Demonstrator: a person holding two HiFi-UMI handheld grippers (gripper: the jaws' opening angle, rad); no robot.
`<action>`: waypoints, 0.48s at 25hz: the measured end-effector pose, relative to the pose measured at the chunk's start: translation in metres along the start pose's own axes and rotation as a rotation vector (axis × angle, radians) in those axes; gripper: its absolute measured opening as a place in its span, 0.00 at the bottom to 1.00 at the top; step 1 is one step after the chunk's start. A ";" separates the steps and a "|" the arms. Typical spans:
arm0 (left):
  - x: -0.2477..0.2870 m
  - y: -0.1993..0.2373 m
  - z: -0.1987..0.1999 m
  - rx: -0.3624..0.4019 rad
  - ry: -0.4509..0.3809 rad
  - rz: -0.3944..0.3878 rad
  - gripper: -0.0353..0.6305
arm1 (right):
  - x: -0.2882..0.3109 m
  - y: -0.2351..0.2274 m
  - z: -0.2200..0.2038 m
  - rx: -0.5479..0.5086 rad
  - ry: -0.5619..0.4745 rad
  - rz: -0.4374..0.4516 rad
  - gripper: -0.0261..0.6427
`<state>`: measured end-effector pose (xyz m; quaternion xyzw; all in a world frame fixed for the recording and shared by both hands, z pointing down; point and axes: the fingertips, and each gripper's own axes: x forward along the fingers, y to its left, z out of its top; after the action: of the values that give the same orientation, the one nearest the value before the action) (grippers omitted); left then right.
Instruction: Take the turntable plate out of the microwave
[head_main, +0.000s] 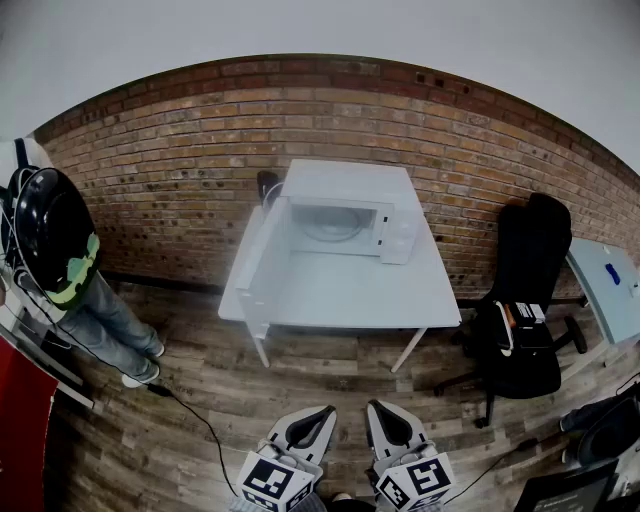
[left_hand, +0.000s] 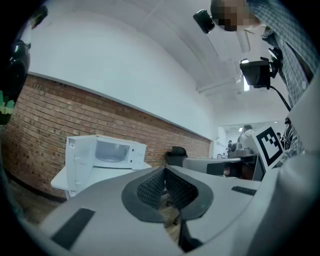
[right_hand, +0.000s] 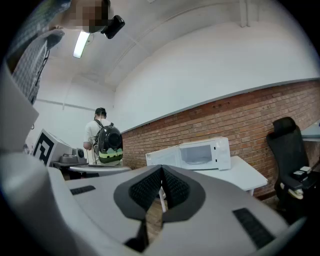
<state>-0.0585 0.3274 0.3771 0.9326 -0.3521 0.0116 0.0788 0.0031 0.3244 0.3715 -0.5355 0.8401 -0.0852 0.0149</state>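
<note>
A white microwave (head_main: 345, 212) stands at the back of a white table (head_main: 340, 295) against the brick wall, its door (head_main: 262, 262) swung open to the left. The glass turntable plate (head_main: 332, 224) lies inside the cavity. The microwave also shows in the left gripper view (left_hand: 107, 155) and the right gripper view (right_hand: 197, 153), far off. My left gripper (head_main: 327, 409) and right gripper (head_main: 371, 405) are held side by side at the bottom of the head view, well short of the table. Both are shut with nothing between the jaws.
A black office chair (head_main: 520, 310) stands right of the table, with a grey desk (head_main: 608, 285) beyond it. A person with a black backpack (head_main: 50, 240) stands at the left. A black cable (head_main: 195, 415) runs across the wooden floor.
</note>
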 end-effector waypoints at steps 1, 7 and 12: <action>0.000 0.001 0.000 -0.006 -0.003 0.003 0.07 | 0.000 0.000 0.000 -0.002 0.001 -0.001 0.07; -0.003 0.002 -0.003 -0.027 0.009 0.015 0.07 | -0.002 -0.003 0.001 0.010 -0.002 -0.014 0.07; -0.002 0.002 -0.004 -0.027 0.016 0.016 0.07 | -0.004 -0.004 0.001 0.019 -0.011 -0.021 0.07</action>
<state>-0.0615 0.3282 0.3812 0.9285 -0.3588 0.0151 0.0942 0.0088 0.3259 0.3709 -0.5446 0.8335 -0.0904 0.0235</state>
